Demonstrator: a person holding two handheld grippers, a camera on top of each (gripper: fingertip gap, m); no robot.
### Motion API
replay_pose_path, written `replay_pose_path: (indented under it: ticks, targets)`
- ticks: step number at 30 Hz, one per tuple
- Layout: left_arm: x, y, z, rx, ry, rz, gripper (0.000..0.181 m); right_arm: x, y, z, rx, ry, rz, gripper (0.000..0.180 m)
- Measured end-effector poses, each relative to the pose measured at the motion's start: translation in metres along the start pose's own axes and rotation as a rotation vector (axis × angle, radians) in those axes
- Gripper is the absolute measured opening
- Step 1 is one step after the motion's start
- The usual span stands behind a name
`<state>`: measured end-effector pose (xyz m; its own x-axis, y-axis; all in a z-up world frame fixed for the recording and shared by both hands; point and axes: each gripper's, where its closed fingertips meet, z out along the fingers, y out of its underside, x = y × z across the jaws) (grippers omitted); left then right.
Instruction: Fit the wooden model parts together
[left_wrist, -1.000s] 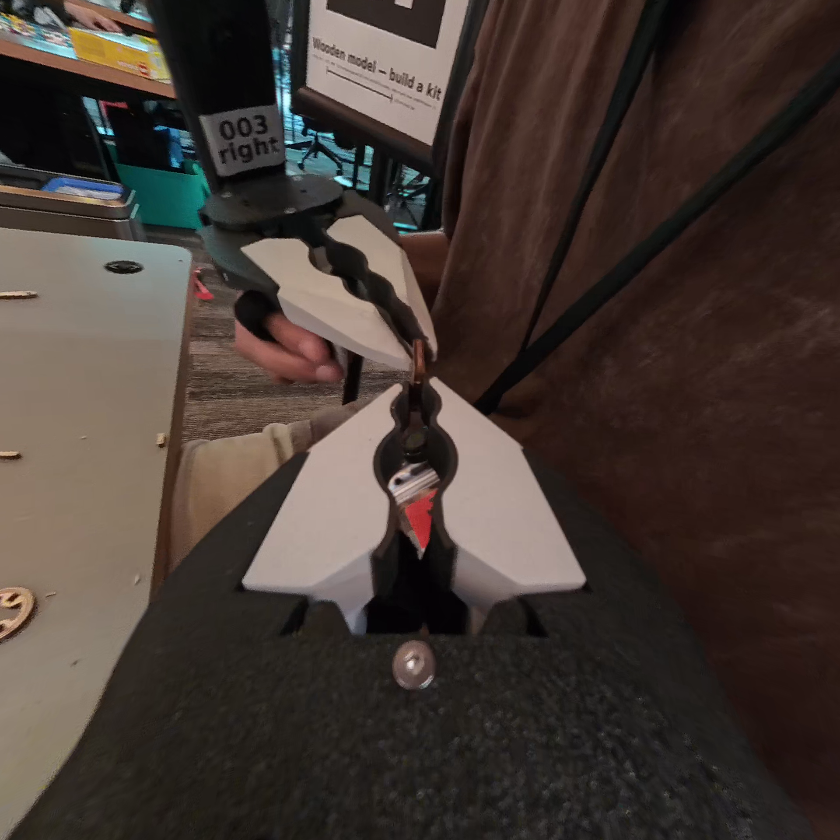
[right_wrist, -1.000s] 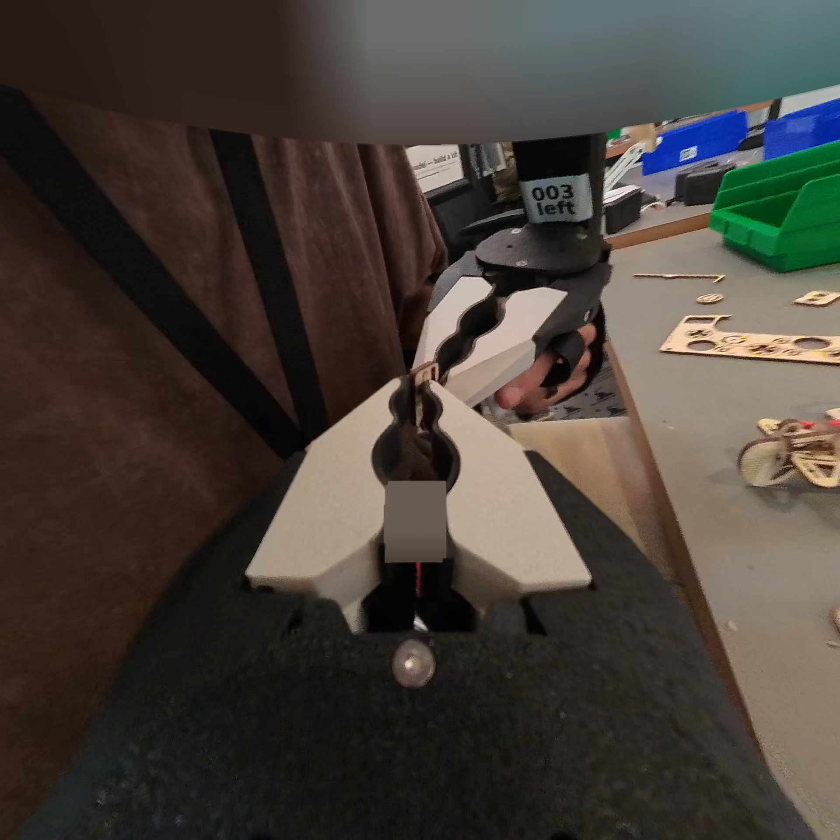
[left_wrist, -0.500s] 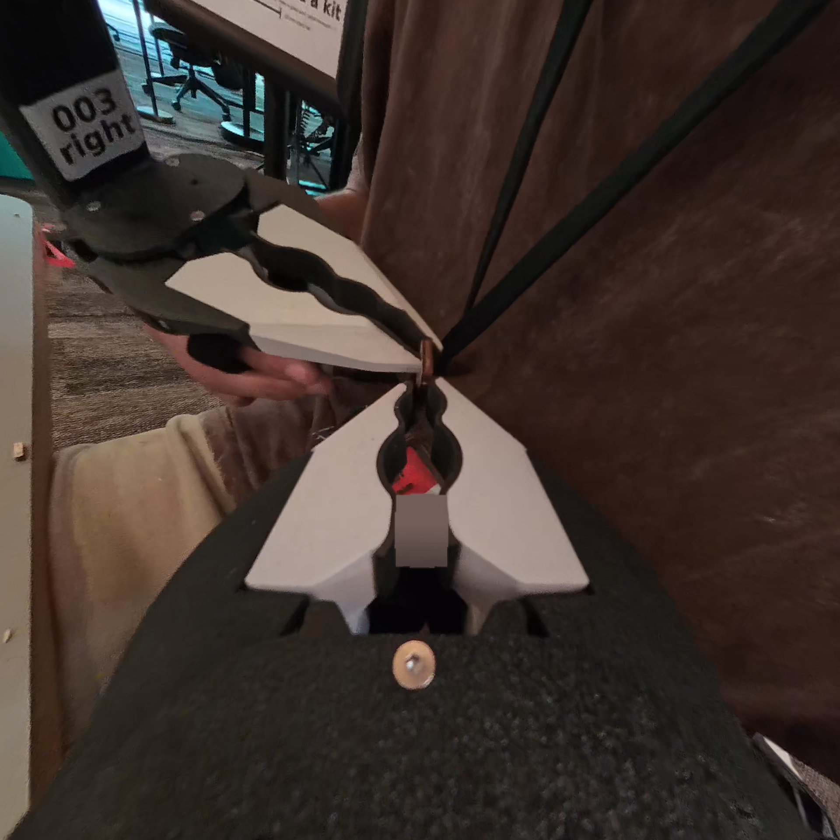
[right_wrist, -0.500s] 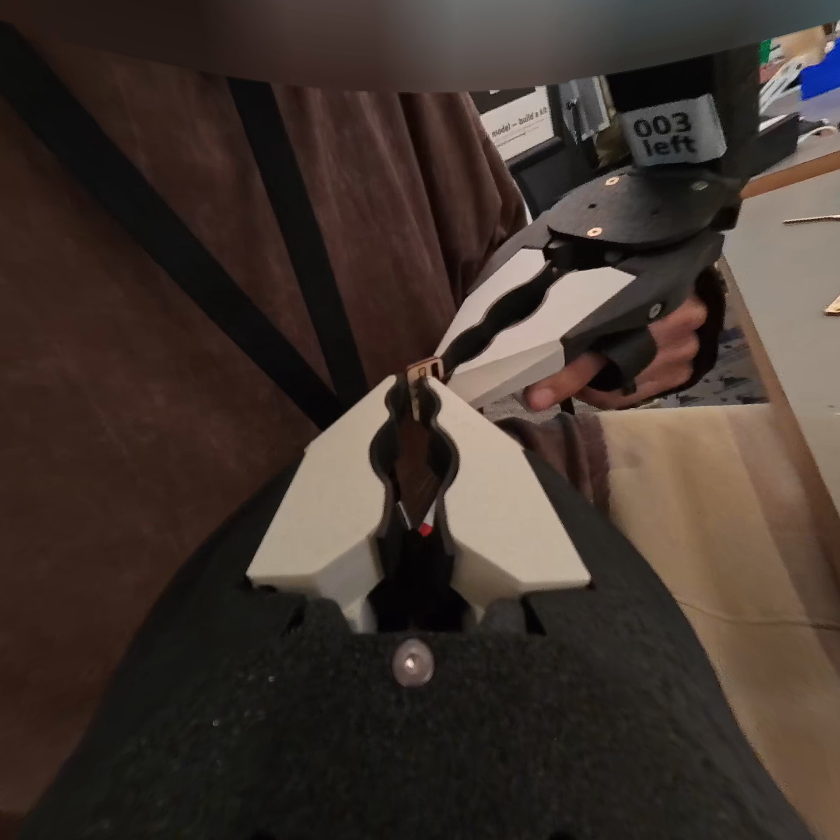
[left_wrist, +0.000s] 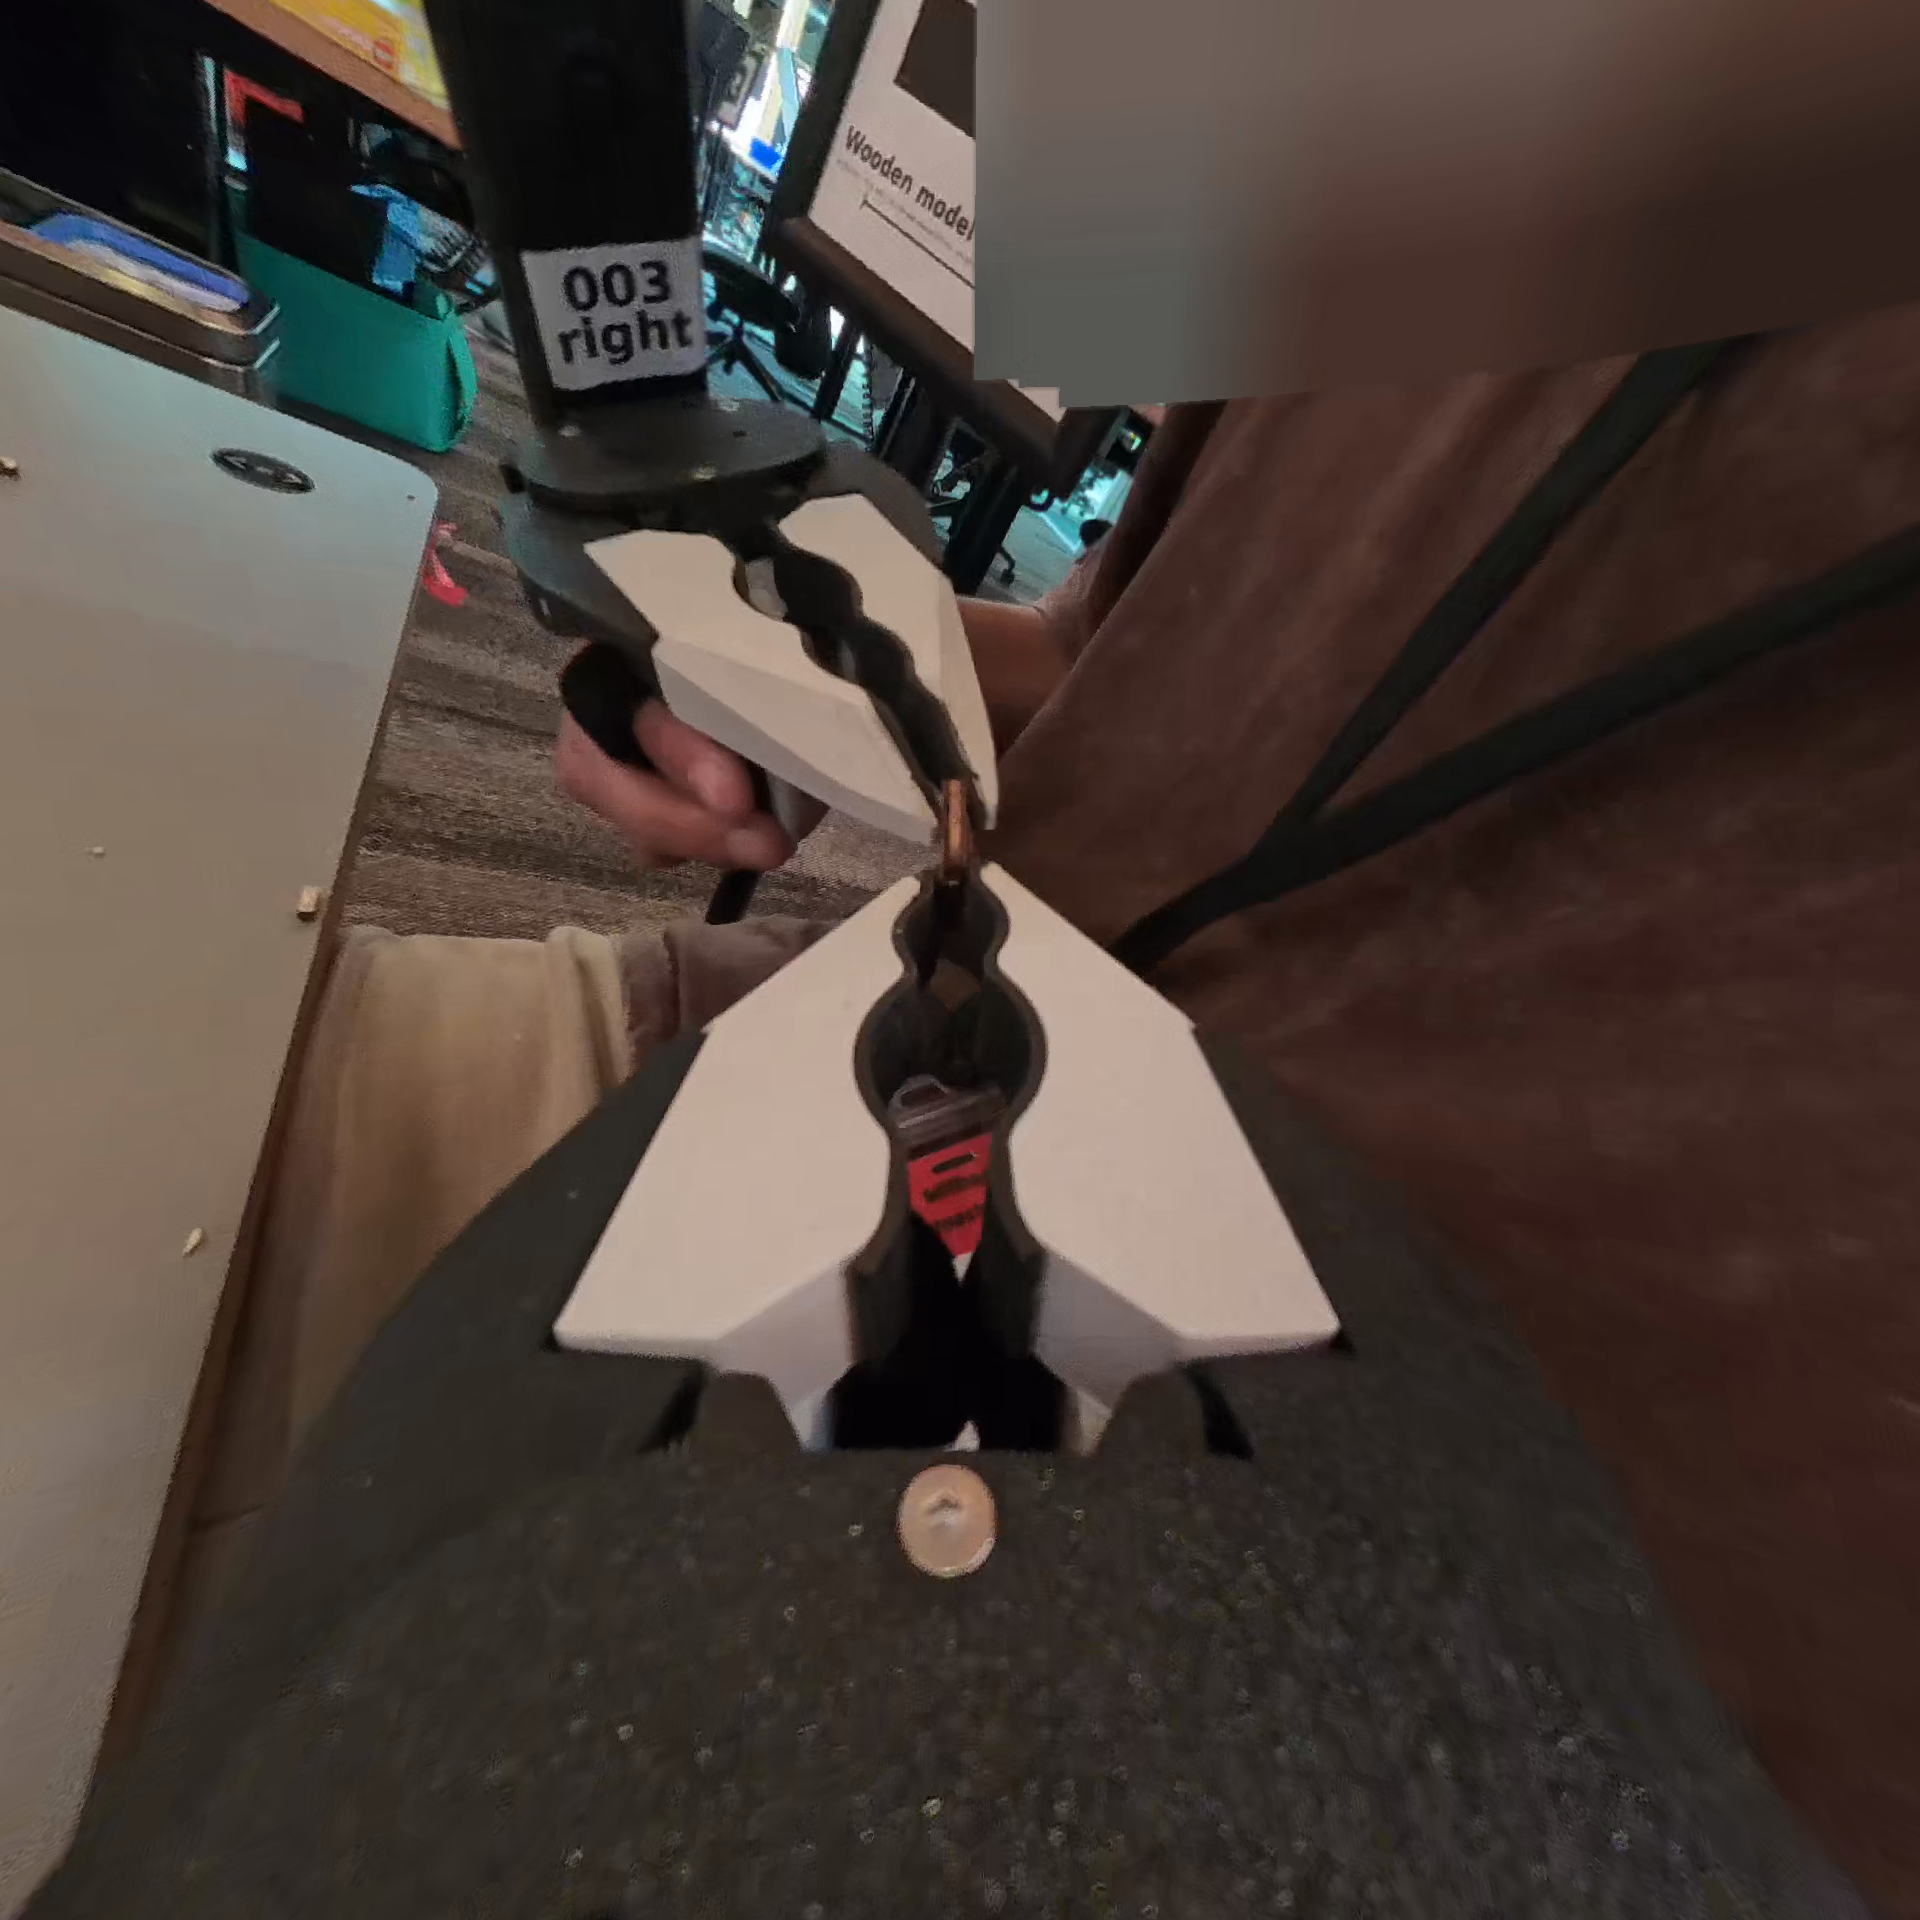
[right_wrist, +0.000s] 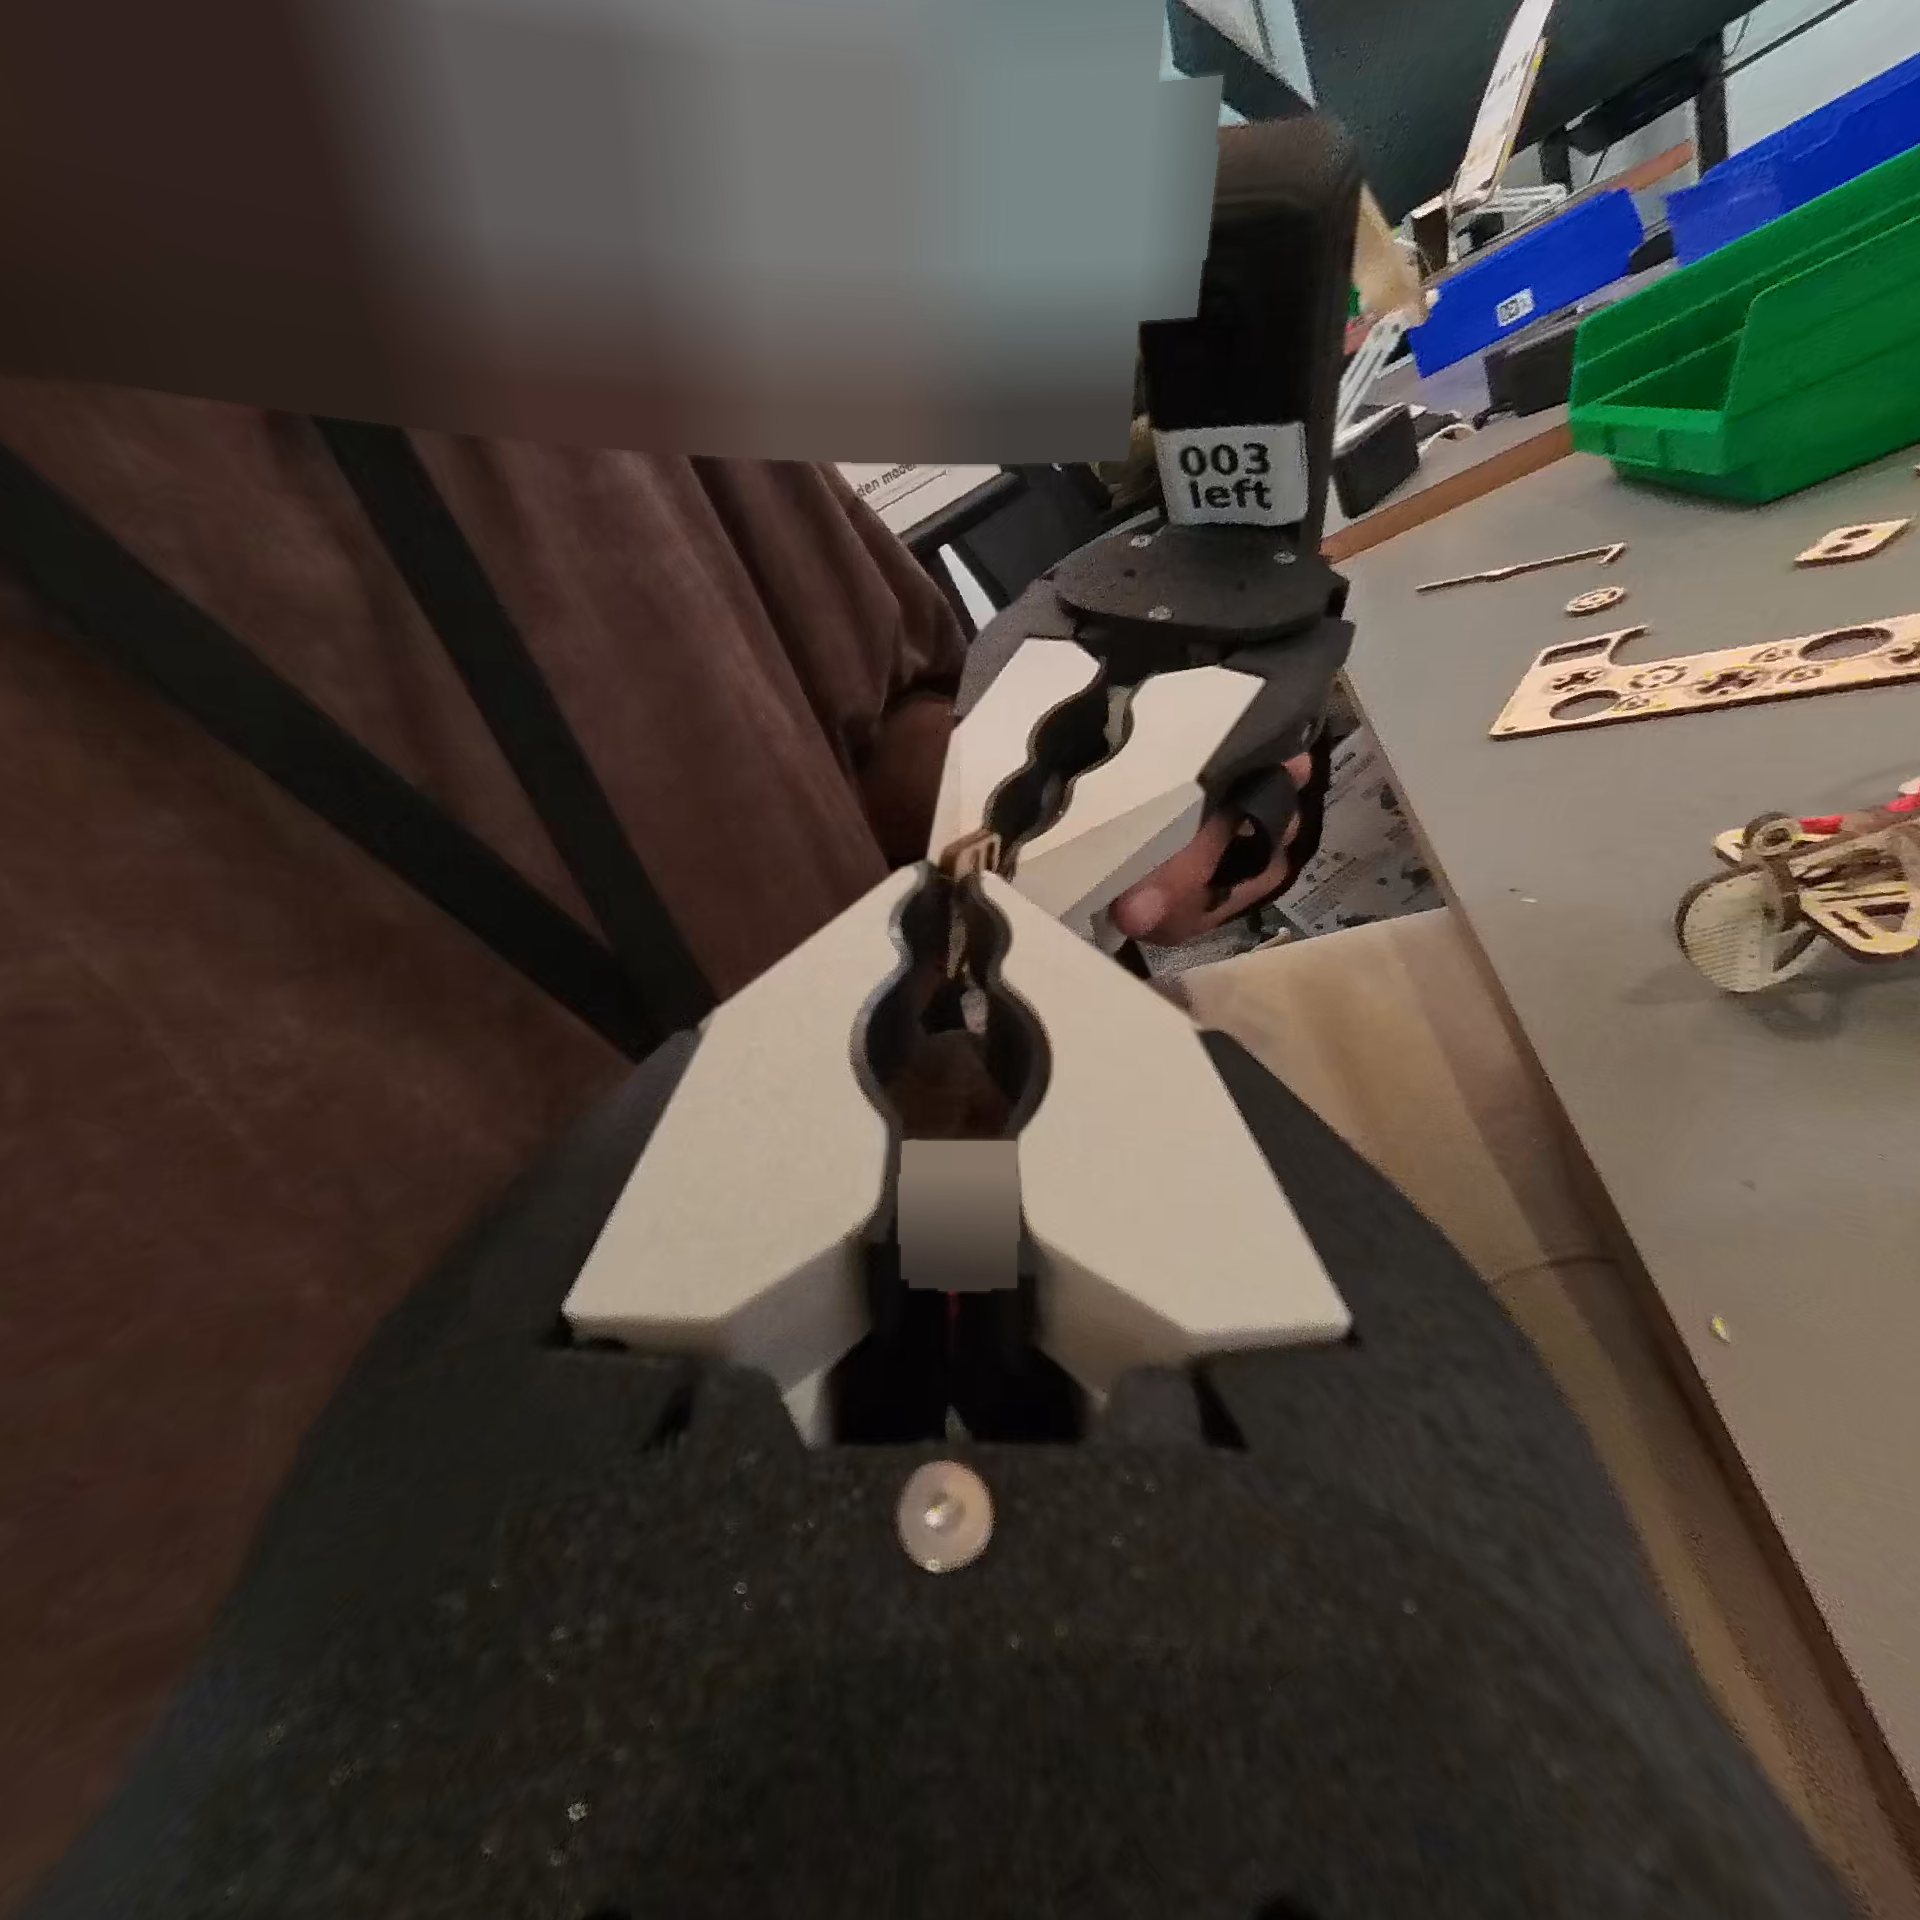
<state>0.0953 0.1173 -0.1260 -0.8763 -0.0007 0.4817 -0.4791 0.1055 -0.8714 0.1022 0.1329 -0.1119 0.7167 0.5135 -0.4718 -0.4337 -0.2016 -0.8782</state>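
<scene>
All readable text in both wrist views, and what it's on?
I don't copy out writing; these bear it:
right-post label, white, on the right gripper: sharp, legible.
left-post label, white, on the left gripper: legible.
white sign board behind: partly cut off.
bin sticker on a blue bin: too small.
red tag between the near fingers: blurred.
wooden part at the tips: no writing seen.
</scene>
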Motion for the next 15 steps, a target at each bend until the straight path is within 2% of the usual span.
replay_pose_path:
  ticks: [7, 11, 13, 15]
  targets:
    - [0.017, -0.001, 0.005, 0.008, 0.136, -0.012, 0.0, -0.017, 0.001, 0.005, 0.037, -0.171, 0.163, 0.003]
    - [0.029, 0.0, 0.01, -0.012, 0.185, 0.022, 0.001, -0.032, 0.002, 0.007, 0.082, -0.352, 0.296, 0.004]
    - [0.035, -0.003, 0.011, -0.003, 0.194, 0.03, 0.001, -0.037, 0.0, 0.008, 0.124, -0.444, 0.366, 0.004]
    - [0.033, -0.004, 0.01, 0.001, 0.157, 0.044, 0.001, -0.035, -0.001, 0.008, 0.128, -0.454, 0.375, 0.004]
